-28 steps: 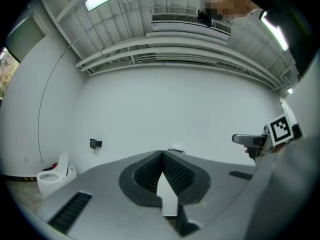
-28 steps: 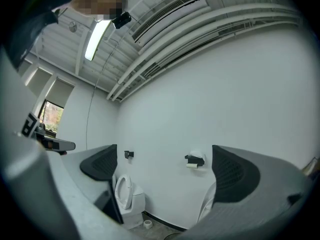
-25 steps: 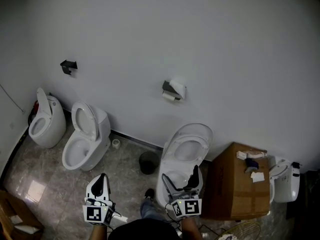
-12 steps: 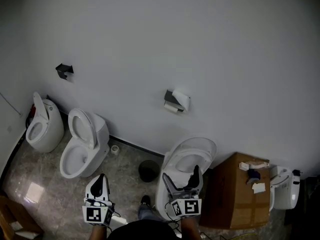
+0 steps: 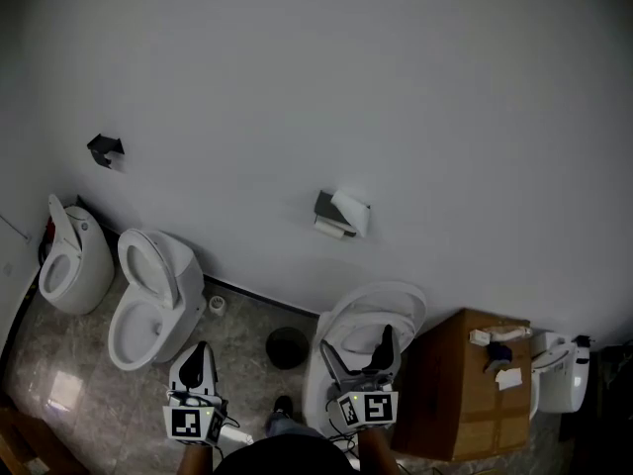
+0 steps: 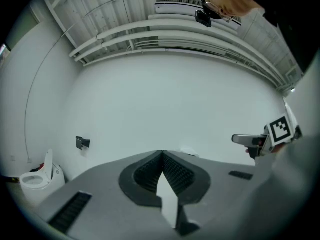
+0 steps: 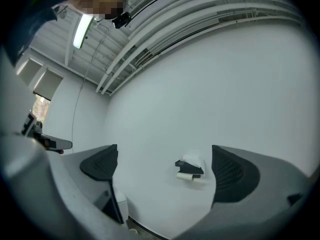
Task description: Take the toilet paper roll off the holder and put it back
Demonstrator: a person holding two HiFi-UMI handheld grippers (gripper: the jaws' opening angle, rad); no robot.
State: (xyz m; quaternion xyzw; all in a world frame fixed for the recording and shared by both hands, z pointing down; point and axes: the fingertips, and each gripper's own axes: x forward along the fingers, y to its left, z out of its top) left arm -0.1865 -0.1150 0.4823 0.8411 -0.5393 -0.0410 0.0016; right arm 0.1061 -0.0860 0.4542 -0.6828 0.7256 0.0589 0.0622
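Head view: toilet paper roll (image 5: 352,212) on white wall (image 5: 445,87); left gripper (image 5: 201,350) closed empty, right gripper (image 5: 356,342) spread empty.

White roll (image 5: 352,212) on wall holder (image 5: 327,206)

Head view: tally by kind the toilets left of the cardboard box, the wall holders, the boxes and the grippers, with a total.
Toilets left of the box: 3
Wall holders: 2
Cardboard box: 1
Grippers: 2
Total: 8
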